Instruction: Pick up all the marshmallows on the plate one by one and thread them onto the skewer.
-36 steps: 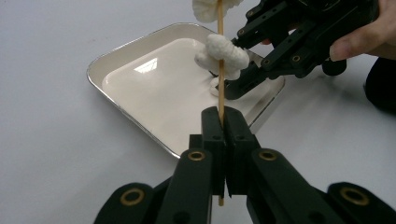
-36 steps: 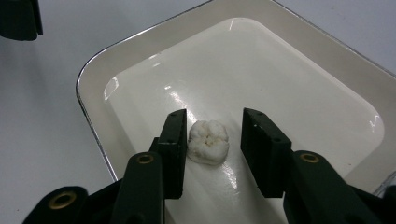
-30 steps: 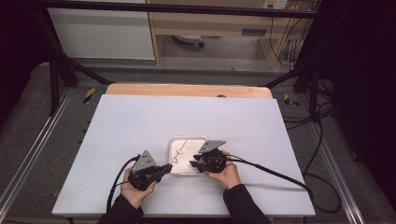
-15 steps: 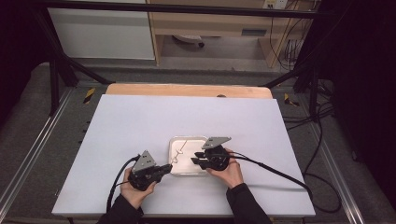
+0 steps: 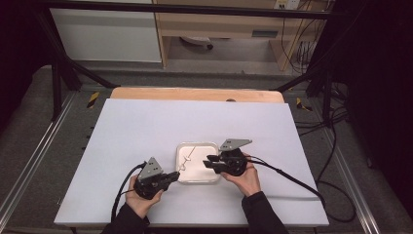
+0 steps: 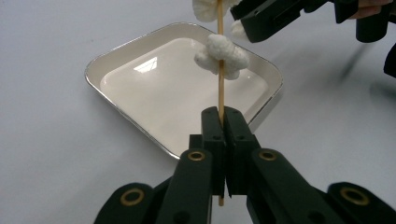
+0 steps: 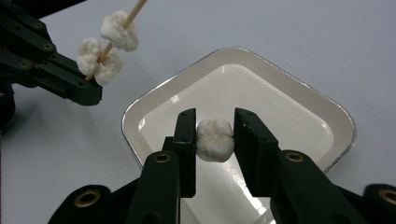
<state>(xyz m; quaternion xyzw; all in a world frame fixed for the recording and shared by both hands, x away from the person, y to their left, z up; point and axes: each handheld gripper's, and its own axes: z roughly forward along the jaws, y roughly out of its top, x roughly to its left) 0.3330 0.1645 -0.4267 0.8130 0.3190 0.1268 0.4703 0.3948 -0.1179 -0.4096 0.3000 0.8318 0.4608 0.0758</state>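
My left gripper (image 6: 223, 112) is shut on the lower end of a thin wooden skewer (image 6: 220, 91) that points up over a white square tray (image 6: 154, 88). Two white puffy pieces (image 6: 219, 53) are threaded on the skewer. My right gripper (image 7: 214, 116) is shut on a third white puffy piece (image 7: 214, 139) and holds it a little above the tray (image 7: 280, 107). In the high view the left gripper (image 5: 175, 174) is at the tray's near left corner. The right gripper (image 5: 207, 162) reaches in from the tray's right side.
The tray (image 5: 197, 145) lies on a broad white tabletop (image 5: 146, 126) with a wooden strip (image 5: 195, 94) along its far edge. Black cables (image 5: 287, 175) trail from both grippers toward the near and right edges. Metal frame rails run along both sides.
My right gripper has lifted a little above the tray with the white piece between its jaws. The left gripper and the skewer have stayed in place.
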